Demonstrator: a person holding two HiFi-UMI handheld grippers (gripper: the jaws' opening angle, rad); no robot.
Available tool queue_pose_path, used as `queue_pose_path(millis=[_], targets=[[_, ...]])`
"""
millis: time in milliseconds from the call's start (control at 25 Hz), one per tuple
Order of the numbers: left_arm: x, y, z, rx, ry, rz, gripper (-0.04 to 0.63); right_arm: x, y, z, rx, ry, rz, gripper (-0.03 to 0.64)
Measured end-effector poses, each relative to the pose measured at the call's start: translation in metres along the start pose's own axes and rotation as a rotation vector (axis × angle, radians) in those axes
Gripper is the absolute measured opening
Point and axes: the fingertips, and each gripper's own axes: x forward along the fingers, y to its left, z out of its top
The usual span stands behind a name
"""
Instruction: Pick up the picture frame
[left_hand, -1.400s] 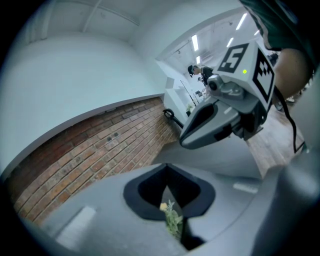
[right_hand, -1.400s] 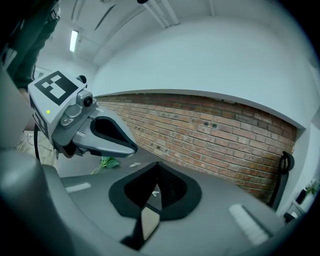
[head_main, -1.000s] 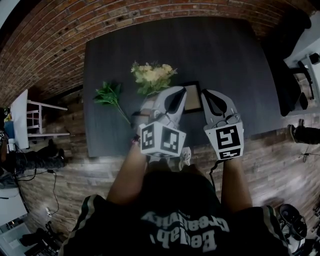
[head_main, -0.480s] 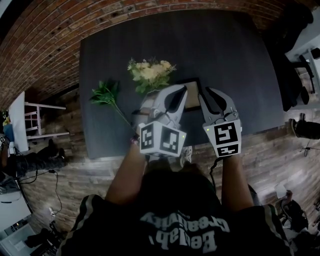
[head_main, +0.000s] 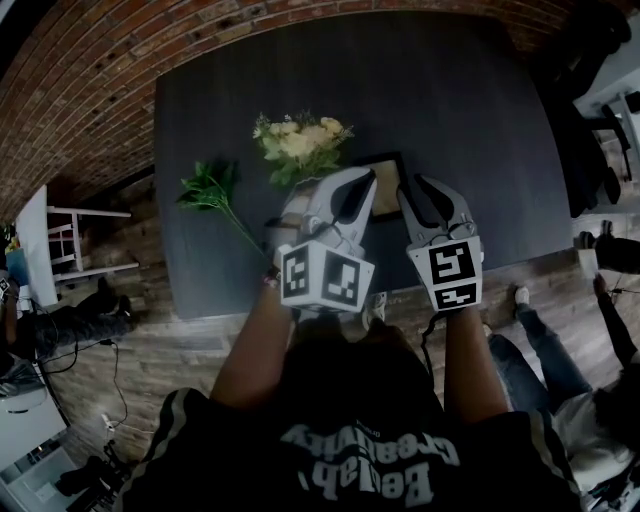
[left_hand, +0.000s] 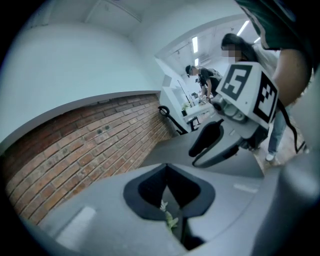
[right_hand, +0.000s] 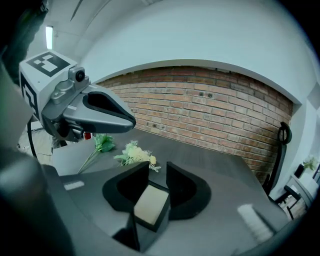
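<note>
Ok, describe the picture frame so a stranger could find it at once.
Find the dark table by the brick wall. Toward its near edge, just right of the cream bouquet, lies the picture frame. Its flat black rim and pale centre set it apart from the bouquet and leafy sprig.

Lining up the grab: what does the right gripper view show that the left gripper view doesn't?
Right only: the picture frame, lying ungripped between the jaws of the right claw, which have just been opening; the whole pale bouquet; a green sprig. Left only: people in the background, and just a leafy scrap past the shut left claw. Both: dark table, brick wall, the other claw.
</note>
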Motion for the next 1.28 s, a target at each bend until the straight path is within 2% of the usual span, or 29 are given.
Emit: queue_pose_path(millis=[1280], targets=[[0.041,0.001,-0.037,-0.048,0.039,-0.043,0.003,0.07,-0.02,-0.091,0.192,0.211,-0.015,0.144]])
